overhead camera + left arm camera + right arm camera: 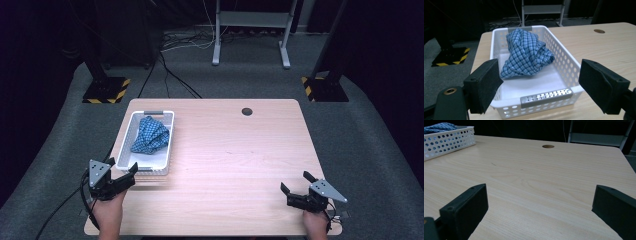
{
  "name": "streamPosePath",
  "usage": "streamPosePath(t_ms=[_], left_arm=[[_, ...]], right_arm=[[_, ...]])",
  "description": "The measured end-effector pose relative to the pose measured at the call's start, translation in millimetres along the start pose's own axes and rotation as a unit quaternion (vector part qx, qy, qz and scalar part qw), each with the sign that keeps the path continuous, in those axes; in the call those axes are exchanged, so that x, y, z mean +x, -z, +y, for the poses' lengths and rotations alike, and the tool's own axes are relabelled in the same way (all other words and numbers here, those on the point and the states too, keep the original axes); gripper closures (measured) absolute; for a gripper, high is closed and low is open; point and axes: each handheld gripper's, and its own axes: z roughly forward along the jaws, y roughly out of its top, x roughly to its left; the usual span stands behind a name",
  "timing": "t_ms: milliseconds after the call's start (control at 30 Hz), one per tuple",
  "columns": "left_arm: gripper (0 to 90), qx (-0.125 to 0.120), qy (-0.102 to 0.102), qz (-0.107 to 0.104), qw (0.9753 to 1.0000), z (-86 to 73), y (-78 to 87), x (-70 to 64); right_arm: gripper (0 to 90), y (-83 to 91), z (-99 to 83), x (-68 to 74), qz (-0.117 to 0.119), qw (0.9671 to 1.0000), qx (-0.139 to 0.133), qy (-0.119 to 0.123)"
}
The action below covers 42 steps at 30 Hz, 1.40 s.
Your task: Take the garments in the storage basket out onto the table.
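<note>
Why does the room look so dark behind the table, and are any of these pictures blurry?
High view: light falls on the wooden table, the surroundings stay near black. Left gripper view: the checked cloth in the white basket is fairly sharp, the near black fingers soft. Right gripper view: the tabletop shows a pale sheen, its fingers dim and blurred.

Grey carpet floor (360,135), dark curtained walls, metal frame (250,30) behind — hazard-striped bases (106,90)
</note>
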Motion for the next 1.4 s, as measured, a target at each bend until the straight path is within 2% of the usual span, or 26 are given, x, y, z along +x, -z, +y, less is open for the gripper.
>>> streamPosePath(t_ms=[367,567,933,1400], left_arm=[[14.6,-0.016,-0.006,0.000,0.9999,25.2,0.5,-1.4],[11.5,-0.024,0.003,-0.004,0.9997,35.5,-0.4,-0.1],[10.2,-0.026,0.005,0.004,0.9996,41.4,-3.2,3.0],[10.5,-0.020,0.008,-0.001,0.9998,41.7,-17.3,3.6]], right_arm=[[0.0,0.1,0.0,-0.1,0.001,1.0000,0.000,-0.001],[0.0,0.2,-0.1,-0.2,0.002,1.0000,-0.001,-0.001],[0.0,0.2,-0.1,-0.4,0.003,1.0000,-0.001,-0.002],[0.0,0.3,-0.1,-0.4,0.002,1.0000,-0.001,-0.001]])
